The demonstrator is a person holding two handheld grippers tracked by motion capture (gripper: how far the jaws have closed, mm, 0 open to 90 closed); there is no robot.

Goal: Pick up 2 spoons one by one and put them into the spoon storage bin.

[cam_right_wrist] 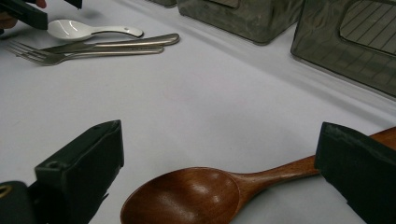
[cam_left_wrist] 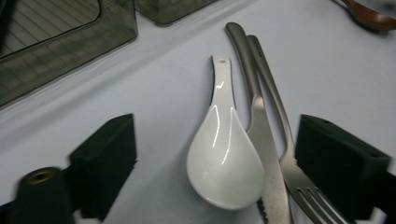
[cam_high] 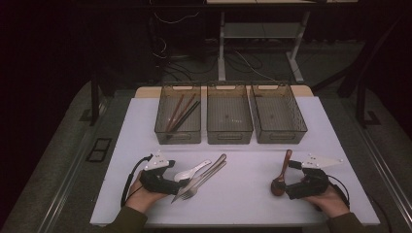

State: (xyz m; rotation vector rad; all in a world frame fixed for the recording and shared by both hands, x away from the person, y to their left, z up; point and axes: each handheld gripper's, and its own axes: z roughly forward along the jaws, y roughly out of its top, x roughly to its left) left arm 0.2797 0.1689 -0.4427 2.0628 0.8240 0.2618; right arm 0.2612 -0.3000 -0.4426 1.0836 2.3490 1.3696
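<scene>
White ceramic spoon (cam_left_wrist: 224, 165) lies on the table (cam_high: 243, 194) between the left tool's (cam_left_wrist: 215, 163) wide-open, empty jaws, touching the steel knife (cam_left_wrist: 261, 154); closing carelessly could also pinch that knife. Right tool (cam_right_wrist: 219, 172) gapes empty astride the brown wooden spoon (cam_right_wrist: 201, 193).

We wear olive-green sleeves (cam_high: 127, 221) at both wrists. Each hand-held gripper is black: the left hand-held gripper (cam_high: 171, 178) and the right hand-held gripper (cam_high: 286, 183) carry pale grey three-cornered plates, trail black cables, and end in blocky, matte black jaws.

3 bins (cam_high: 230, 121), 2 spoons (cam_high: 191, 171), 1 fork (cam_high: 190, 192), 1 knife (cam_high: 206, 174)
</scene>
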